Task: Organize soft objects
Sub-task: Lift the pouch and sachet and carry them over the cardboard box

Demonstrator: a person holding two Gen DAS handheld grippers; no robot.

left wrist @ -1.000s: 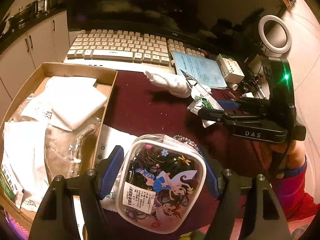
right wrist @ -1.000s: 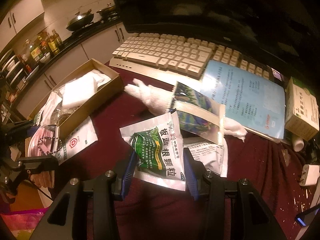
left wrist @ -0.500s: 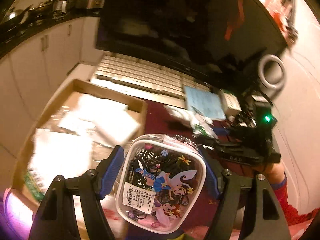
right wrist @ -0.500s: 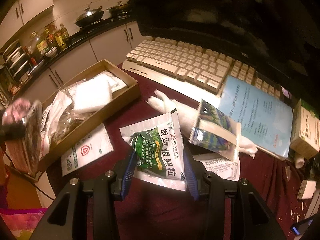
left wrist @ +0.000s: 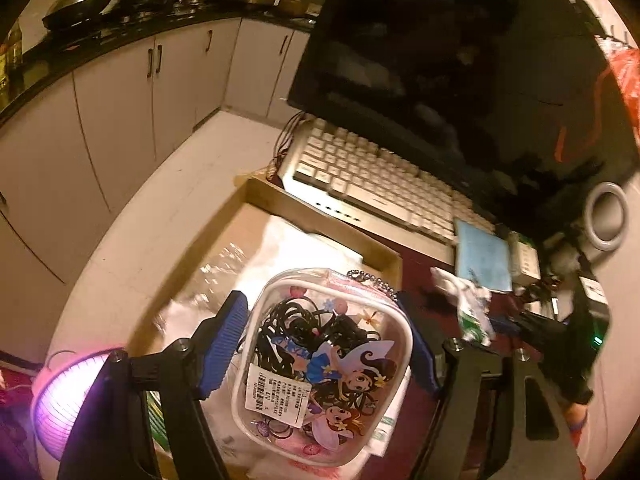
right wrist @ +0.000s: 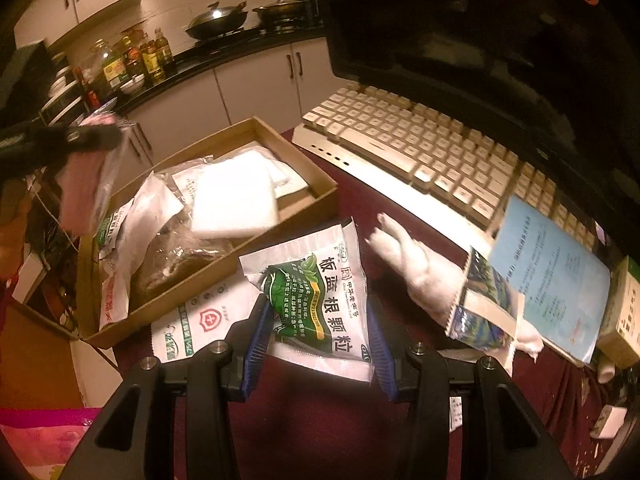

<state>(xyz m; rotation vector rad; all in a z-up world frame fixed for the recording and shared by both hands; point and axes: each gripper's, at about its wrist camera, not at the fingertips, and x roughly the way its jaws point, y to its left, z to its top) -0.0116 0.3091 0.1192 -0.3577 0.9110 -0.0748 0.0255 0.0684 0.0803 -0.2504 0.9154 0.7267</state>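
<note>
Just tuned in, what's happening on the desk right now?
A person is sorting soft items into the cardboard box. The left gripper holds a clear cartoon pouch of hair ties above the box. The right gripper holds a green-and-white sachet over the maroon tabletop beside the box. Neither is released.

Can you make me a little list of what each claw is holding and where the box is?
left claw: shut on the cartoon pouch, held over the cardboard box
right claw: shut on the green sachet
box contents: white pad, plastic bags
box place: beside the keyboard
on the cloth: white fluffy toy
</note>
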